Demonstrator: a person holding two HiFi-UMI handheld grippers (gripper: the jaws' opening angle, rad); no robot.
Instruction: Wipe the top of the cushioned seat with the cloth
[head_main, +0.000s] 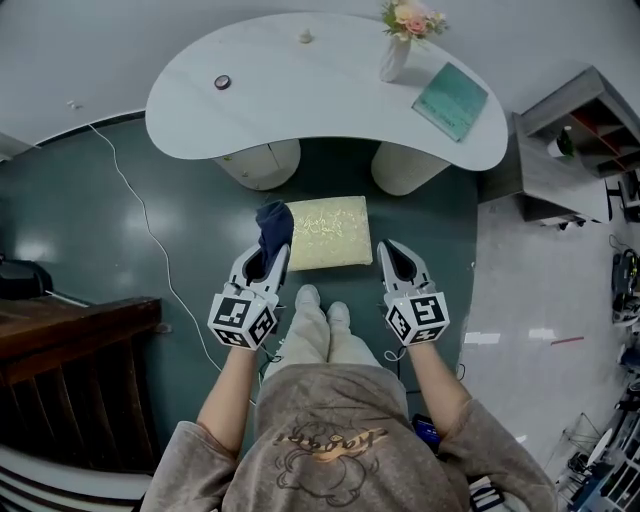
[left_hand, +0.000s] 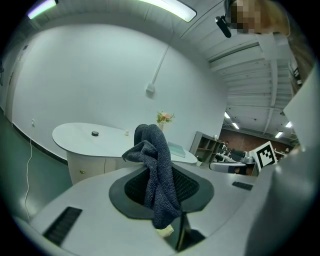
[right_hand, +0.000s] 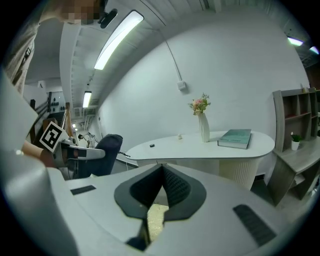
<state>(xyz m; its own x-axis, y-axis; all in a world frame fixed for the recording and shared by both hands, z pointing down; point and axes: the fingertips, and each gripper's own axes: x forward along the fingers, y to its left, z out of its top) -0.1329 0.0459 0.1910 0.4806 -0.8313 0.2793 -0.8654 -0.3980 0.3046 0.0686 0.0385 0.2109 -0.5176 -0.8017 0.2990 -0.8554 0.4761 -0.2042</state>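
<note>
Cloth (left_hand: 157, 170) pinched in left claw (head_main: 268, 262); vase (head_main: 394, 58) holds flowers (head_main: 411, 18).

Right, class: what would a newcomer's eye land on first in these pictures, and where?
The dark blue cloth stands out first, pinched in the left hand-held gripper at the left edge of the cream cushioned seat on the green floor. Behind it stands a curved white desk carrying a vase of flowers.

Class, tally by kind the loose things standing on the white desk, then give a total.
Vase of flowers: 1
Book: 1
Small dark round item: 1
Small pale item: 1
Total: 4
</note>
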